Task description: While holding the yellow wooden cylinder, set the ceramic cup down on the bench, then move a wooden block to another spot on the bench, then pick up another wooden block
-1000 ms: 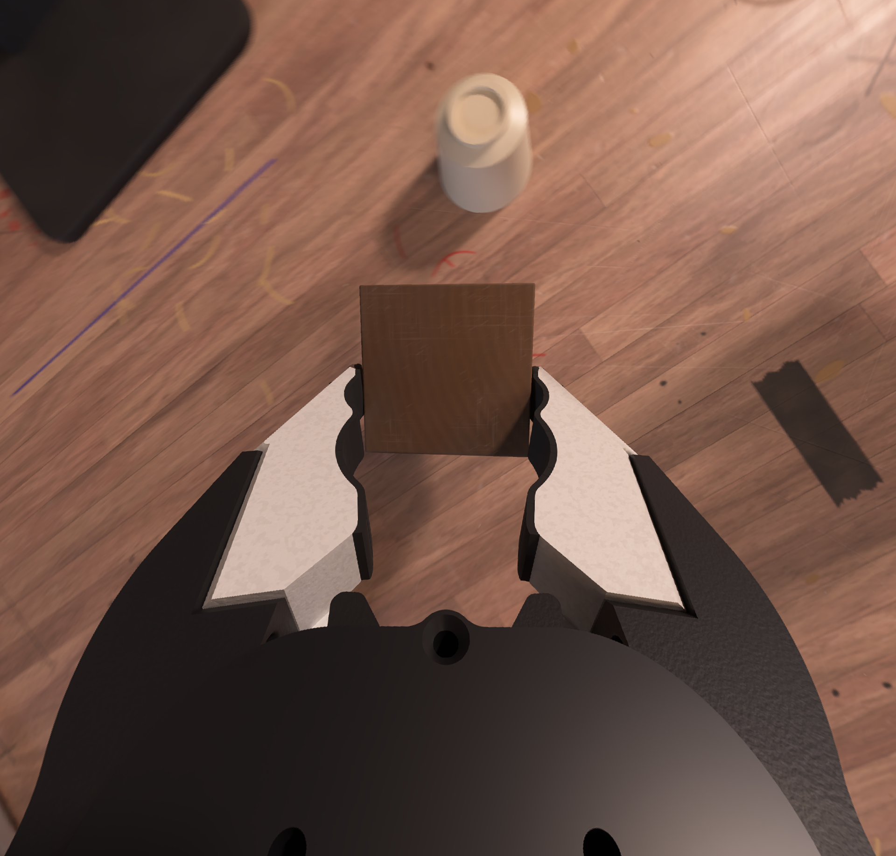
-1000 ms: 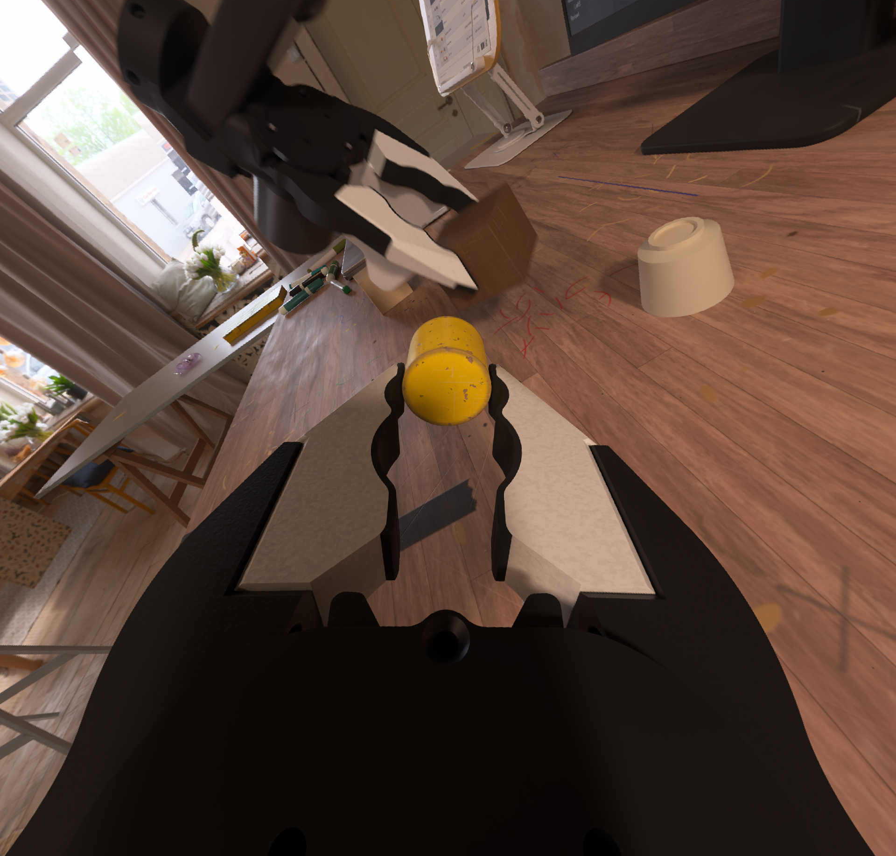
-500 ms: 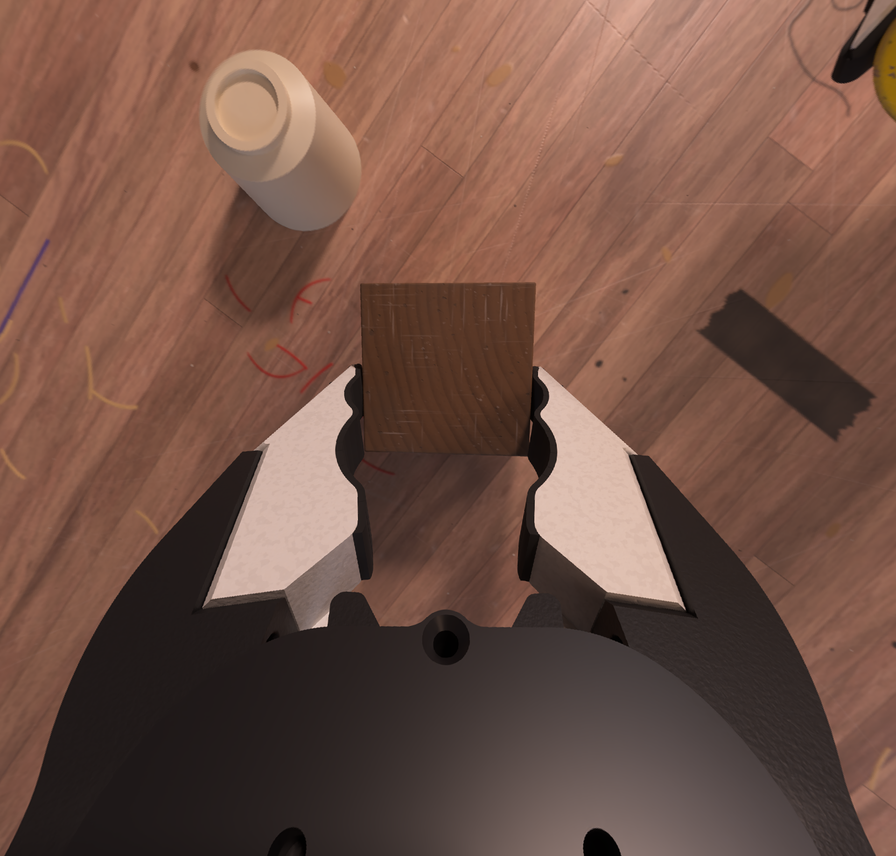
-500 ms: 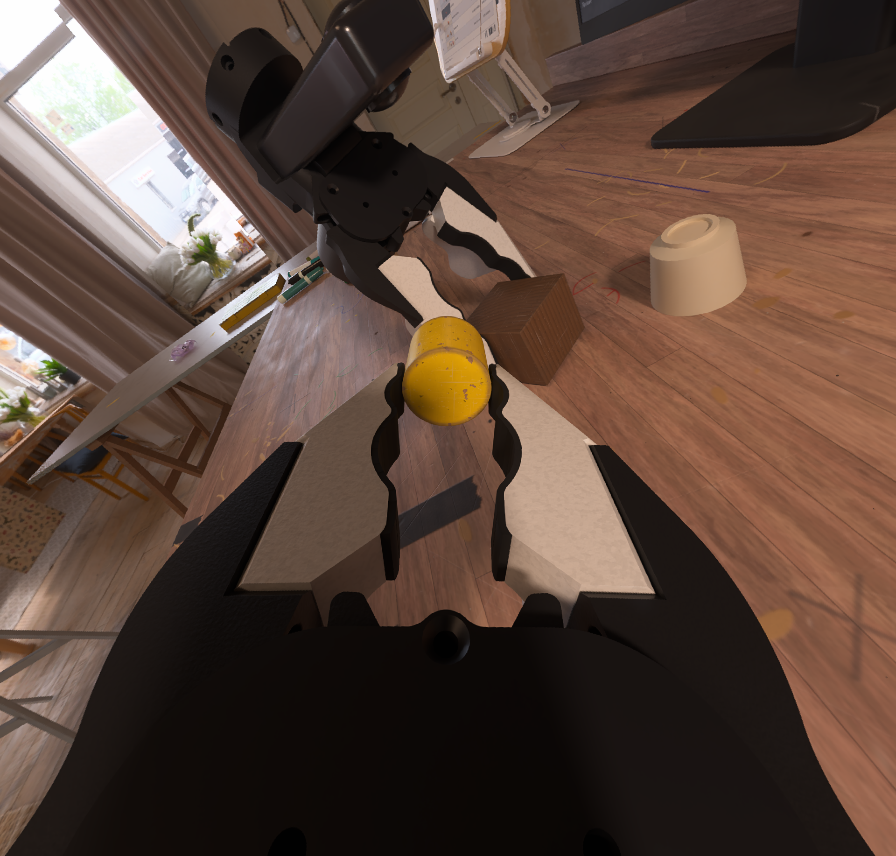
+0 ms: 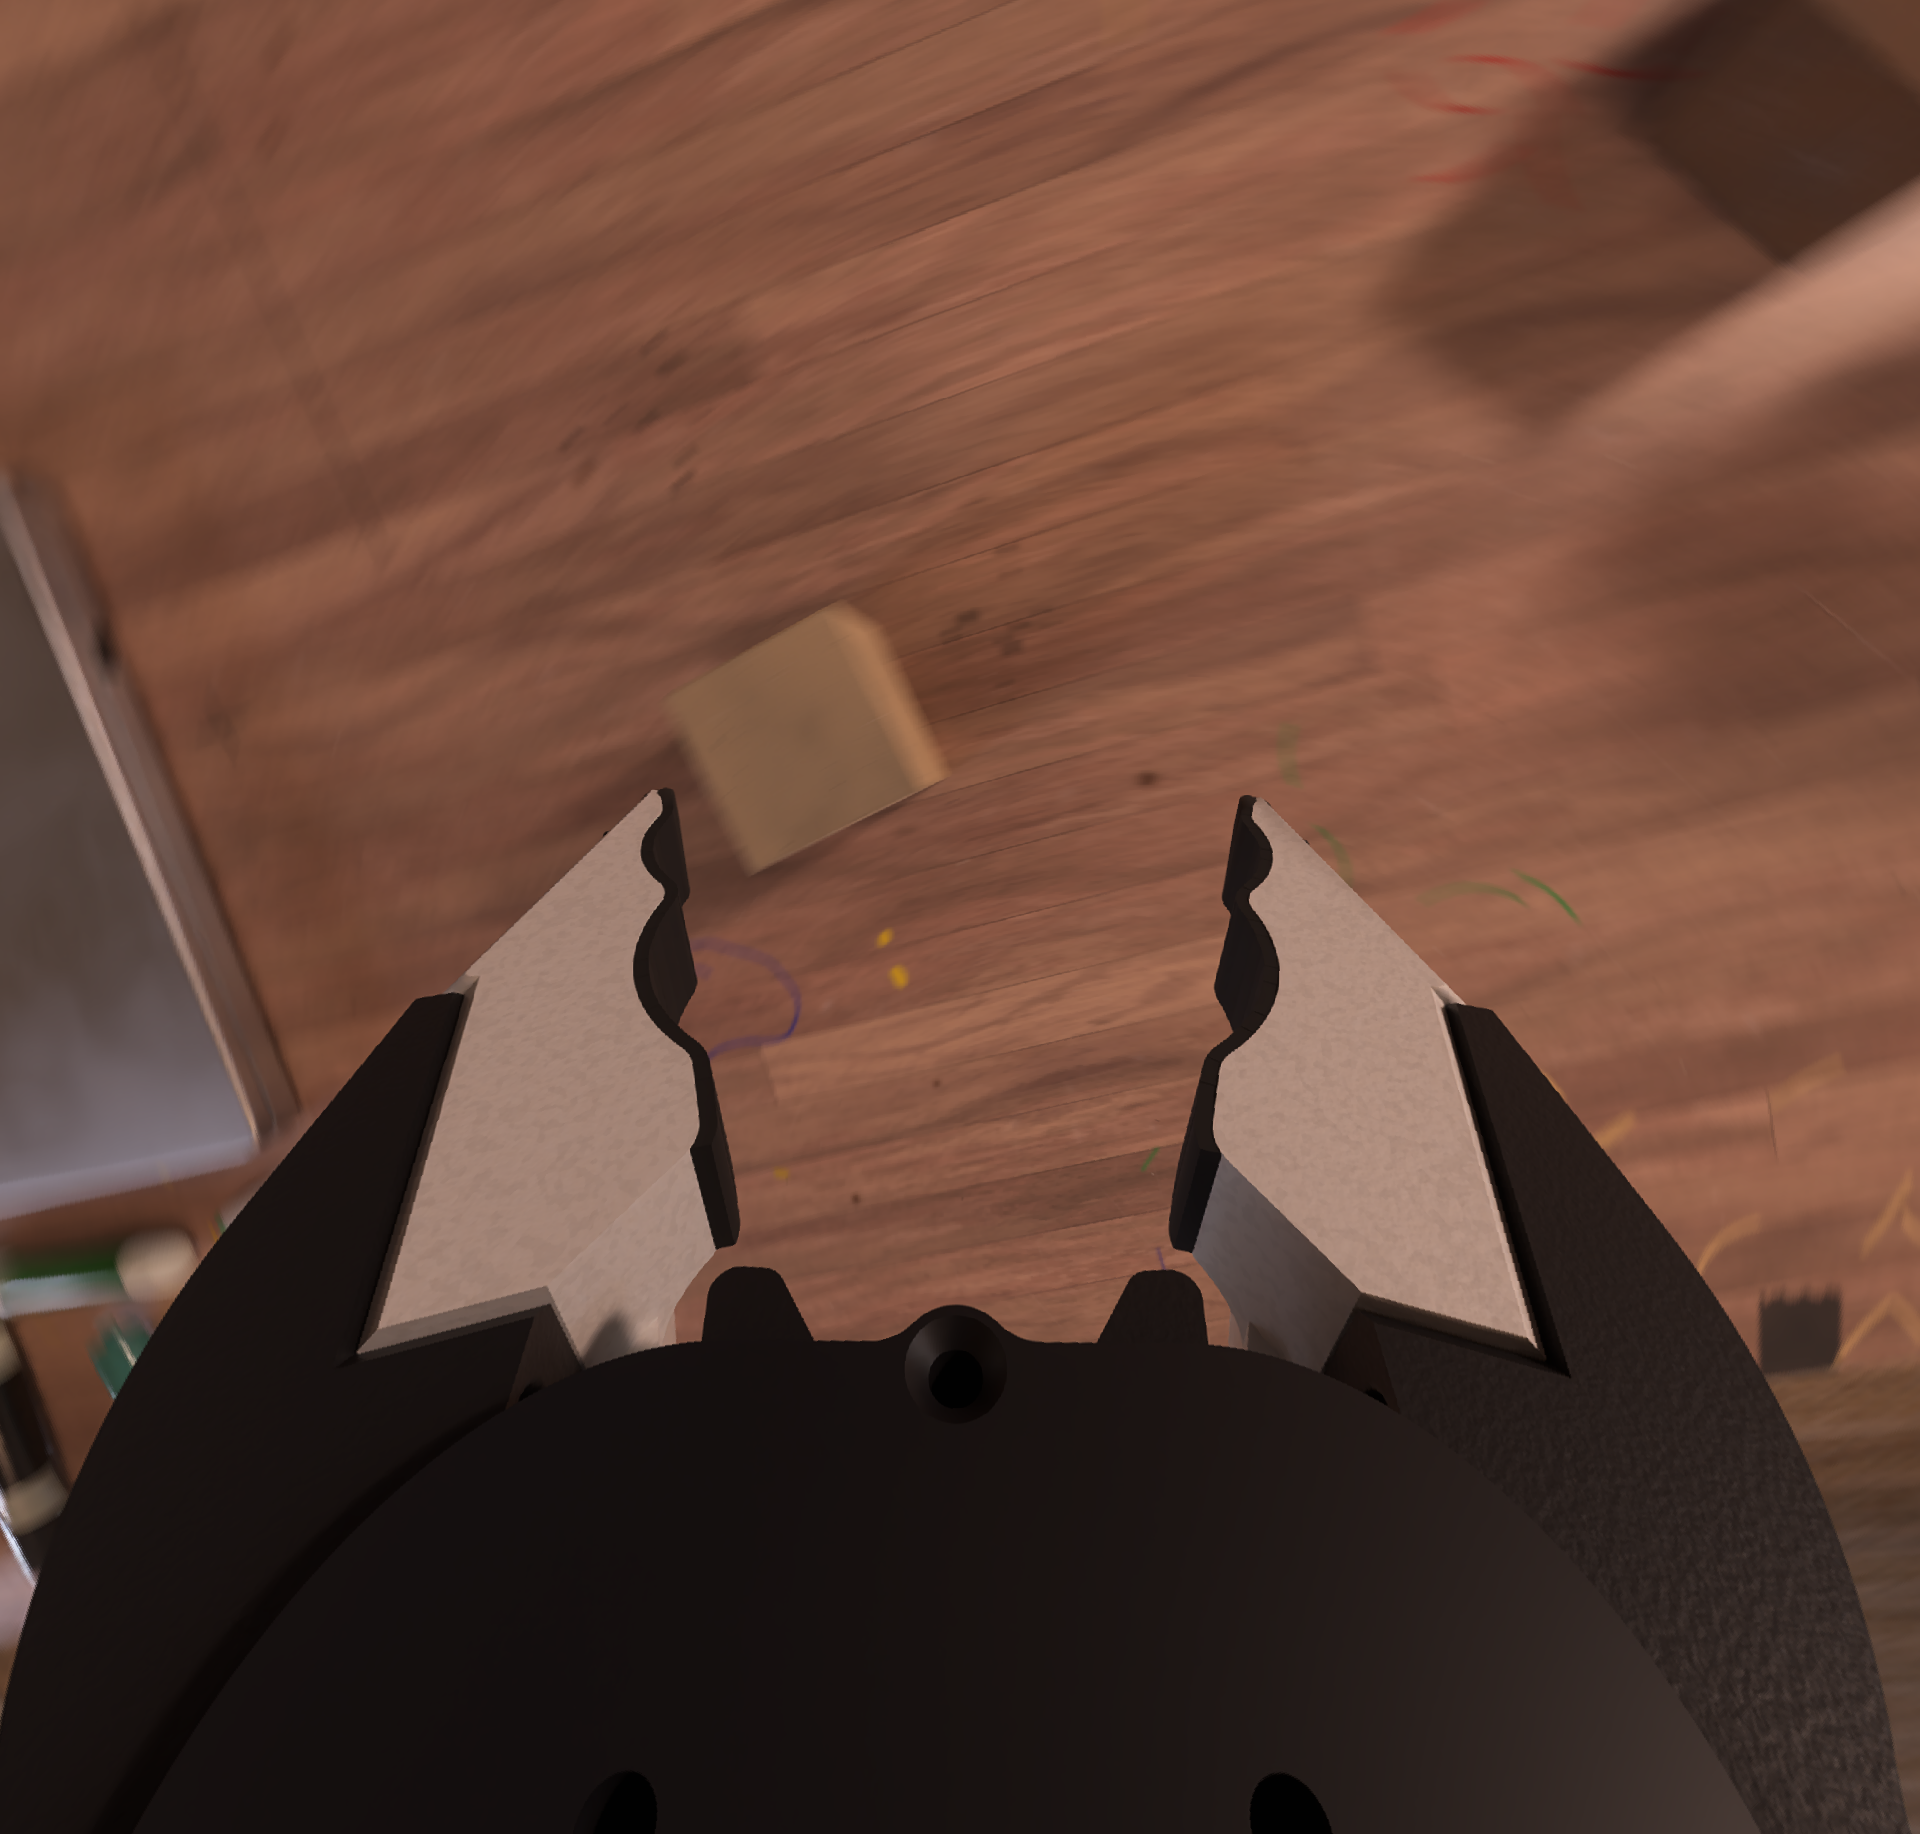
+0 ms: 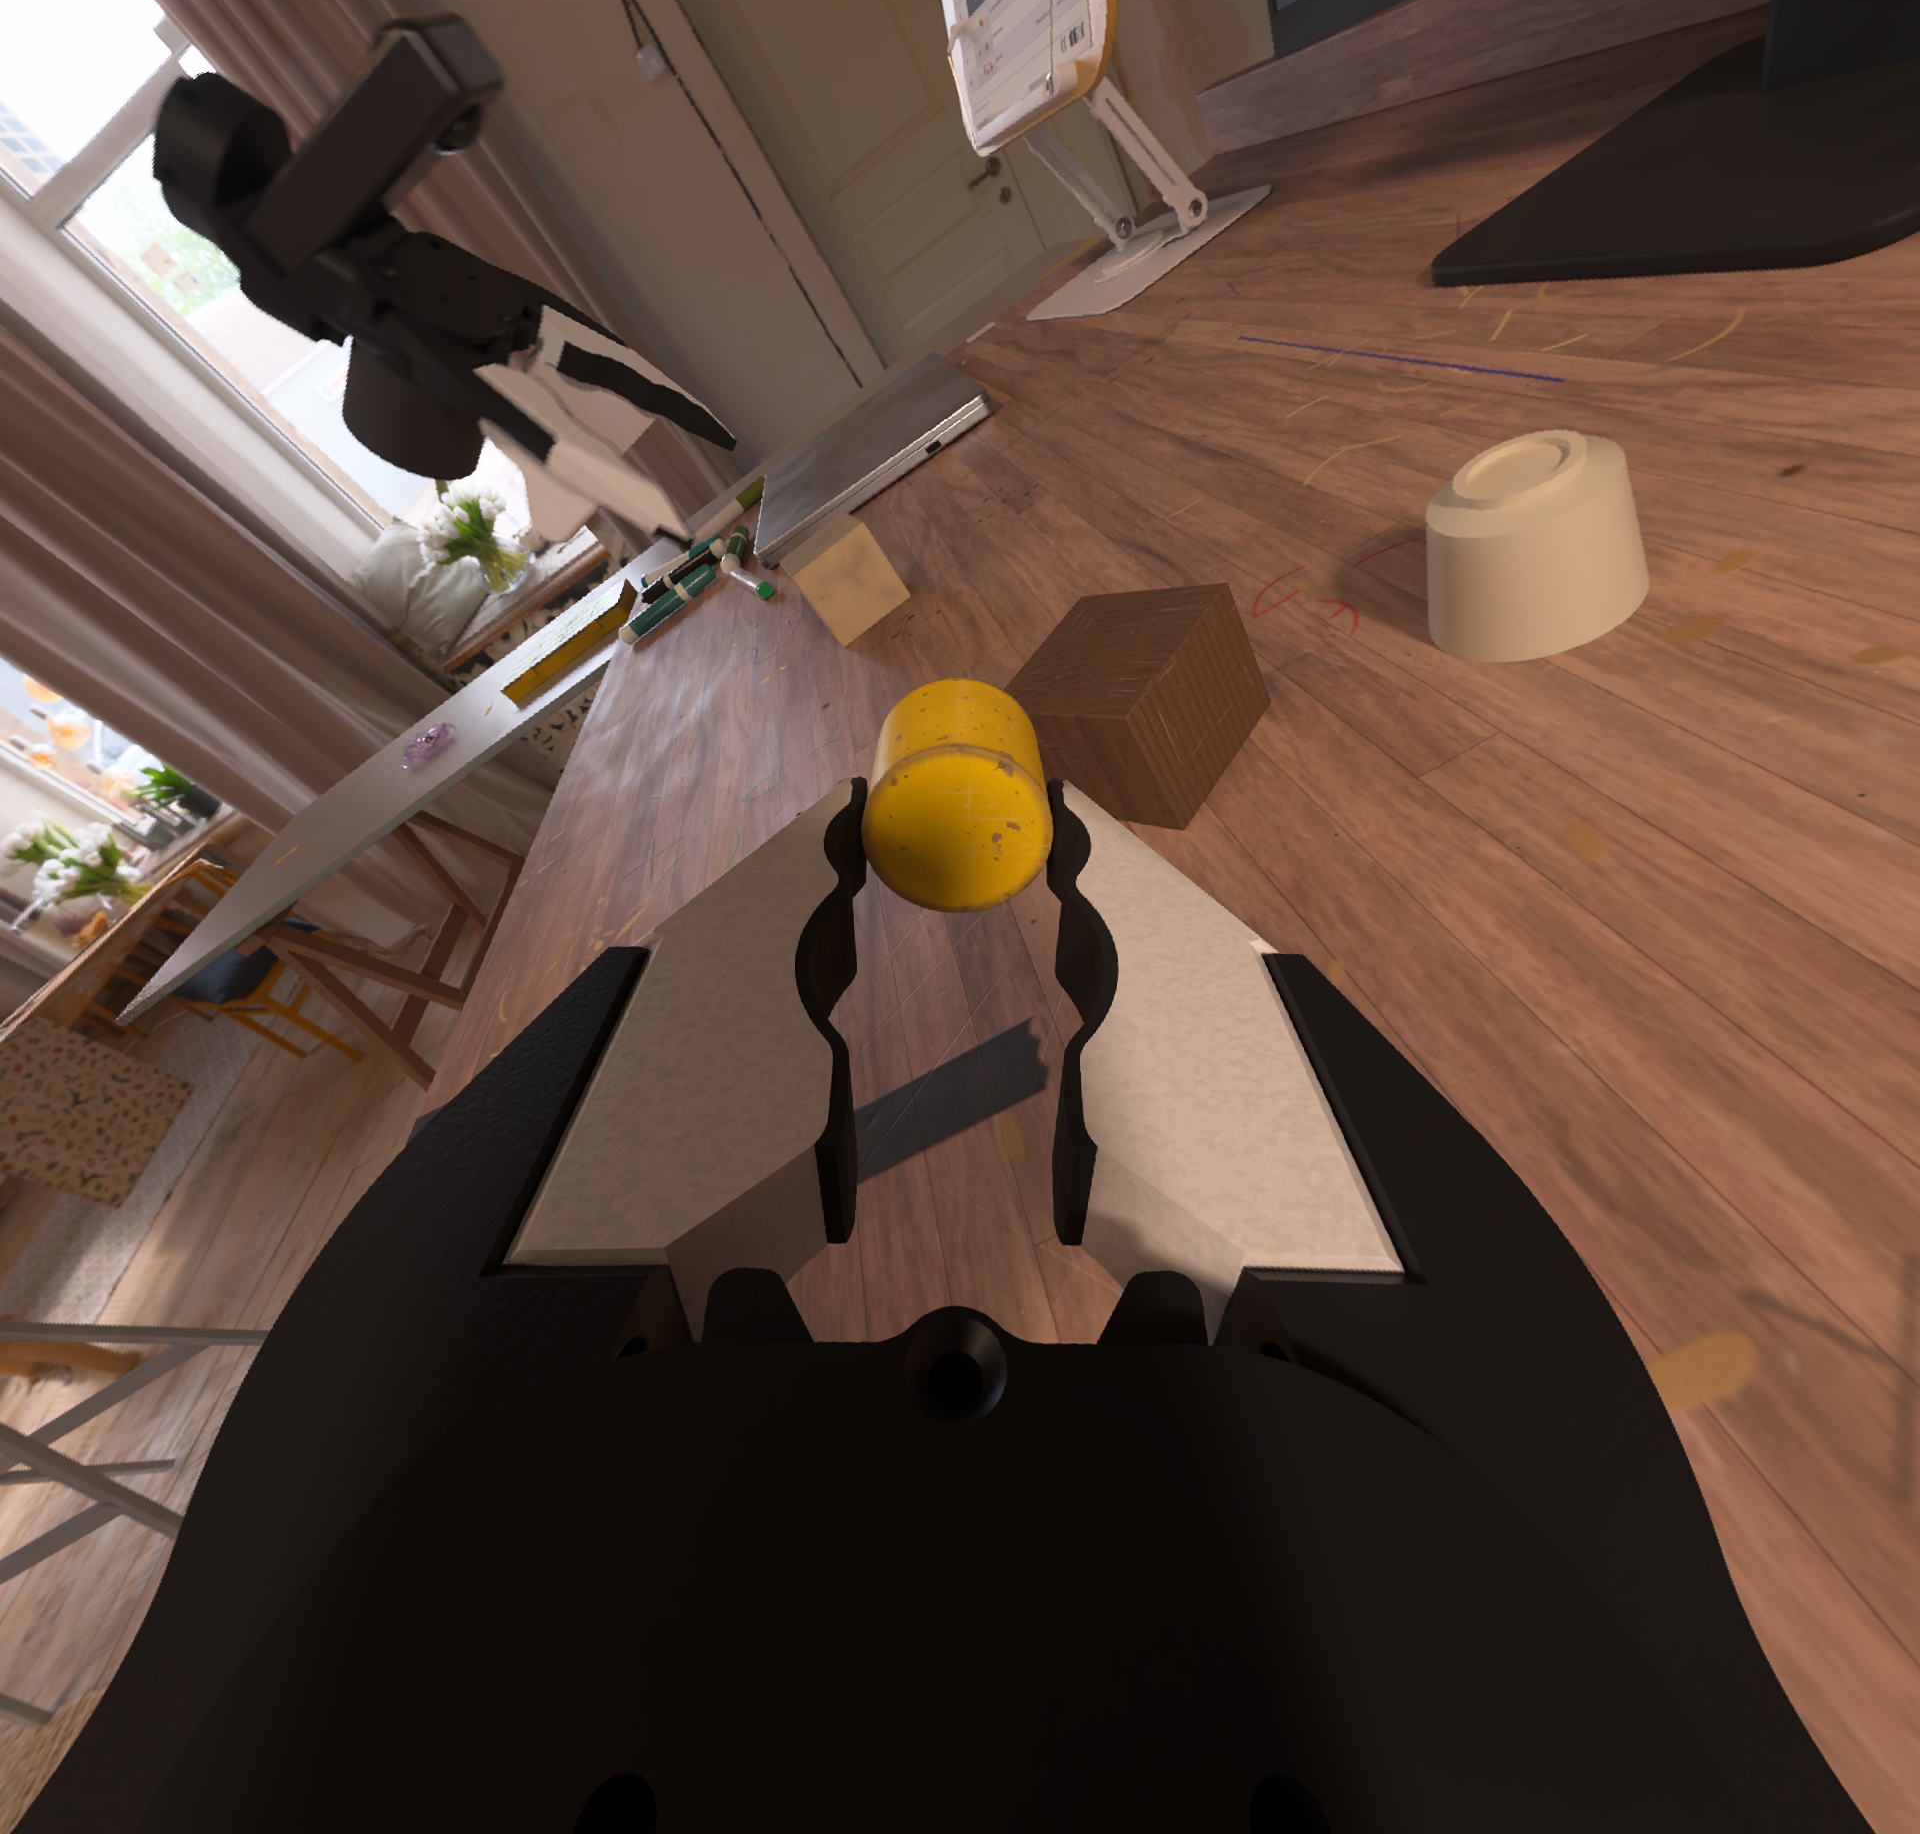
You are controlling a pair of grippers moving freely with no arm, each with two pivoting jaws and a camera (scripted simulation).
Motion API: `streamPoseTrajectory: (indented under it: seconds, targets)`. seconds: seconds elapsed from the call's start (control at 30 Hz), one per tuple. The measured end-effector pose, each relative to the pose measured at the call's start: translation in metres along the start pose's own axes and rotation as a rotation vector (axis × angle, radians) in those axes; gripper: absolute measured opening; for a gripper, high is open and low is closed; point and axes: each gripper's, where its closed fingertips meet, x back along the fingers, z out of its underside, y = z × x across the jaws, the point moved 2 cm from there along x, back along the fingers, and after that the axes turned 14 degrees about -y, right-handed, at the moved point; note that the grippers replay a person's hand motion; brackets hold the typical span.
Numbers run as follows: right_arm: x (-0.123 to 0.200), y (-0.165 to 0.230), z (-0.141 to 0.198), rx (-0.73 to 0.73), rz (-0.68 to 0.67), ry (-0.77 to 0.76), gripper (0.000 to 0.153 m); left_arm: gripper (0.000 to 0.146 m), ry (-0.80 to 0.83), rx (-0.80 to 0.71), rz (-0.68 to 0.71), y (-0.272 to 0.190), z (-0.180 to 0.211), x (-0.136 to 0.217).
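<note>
My right gripper (image 6: 956,828) is shut on the yellow wooden cylinder (image 6: 958,797), held above the bench. The dark brown wooden block (image 6: 1143,698) rests on the bench just beyond it and shows blurred at the top right of the left wrist view (image 5: 1756,111). The cream ceramic cup (image 6: 1538,548) stands upside down on the bench to the right. My left gripper (image 5: 951,797) is open and empty, above the bench, with a pale wooden block (image 5: 805,730) just beyond its left fingertip. The left gripper also shows in the right wrist view (image 6: 623,434), above the pale block (image 6: 847,574).
A grey flat slab (image 6: 862,454) lies at the bench's far left, also seen in the left wrist view (image 5: 94,901). Markers (image 6: 691,579) lie beside it. A black monitor base (image 6: 1704,184) and a tablet on a white stand (image 6: 1039,28) are at the back. Black tape (image 6: 945,1098) sticks to the bench.
My left gripper let go of the dark brown block, which now rests on the bench, opened, and swung left and up toward the pale block. The right gripper has kept still with the cylinder.
</note>
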Motion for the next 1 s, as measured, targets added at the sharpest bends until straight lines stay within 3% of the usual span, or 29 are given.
streamPoseTrajectory:
  seconds: [0.07,0.17,0.33,0.53,0.6,0.67,0.7,0.87,1.0]
  targets:
    - [-0.002,0.001,0.002,0.002,-0.004,0.009,0.034,0.101,0.003,0.192,-0.097,0.029,0.009,-0.007]
    - [-0.002,0.002,0.004,0.007,-0.010,0.021,0.034,0.103,0.033,0.400,-0.084,0.040,0.019,-0.026]
    - [-0.001,0.001,0.003,0.021,-0.006,0.023,0.034,0.119,0.145,0.433,-0.153,0.046,0.032,-0.050]
    - [0.000,0.000,0.002,0.001,-0.014,0.017,0.034,0.120,0.324,0.477,-0.167,0.044,0.048,-0.068]
    - [0.001,0.000,0.002,0.003,-0.013,0.020,0.034,0.109,0.334,0.483,-0.143,0.041,0.045,-0.071]
    - [0.002,0.000,0.002,0.004,-0.014,0.020,0.034,0.066,0.321,0.459,-0.111,0.039,0.039,-0.072]
    - [0.002,0.000,0.001,0.002,-0.014,0.019,0.034,0.060,0.321,0.447,-0.095,0.039,0.037,-0.072]
    - [0.004,-0.002,-0.001,0.003,-0.007,0.013,0.034,0.060,0.295,0.384,-0.045,0.036,0.029,-0.072]
    - [0.005,-0.004,-0.003,0.007,0.003,0.010,0.034,0.060,0.111,0.198,-0.011,0.030,-0.007,-0.043]
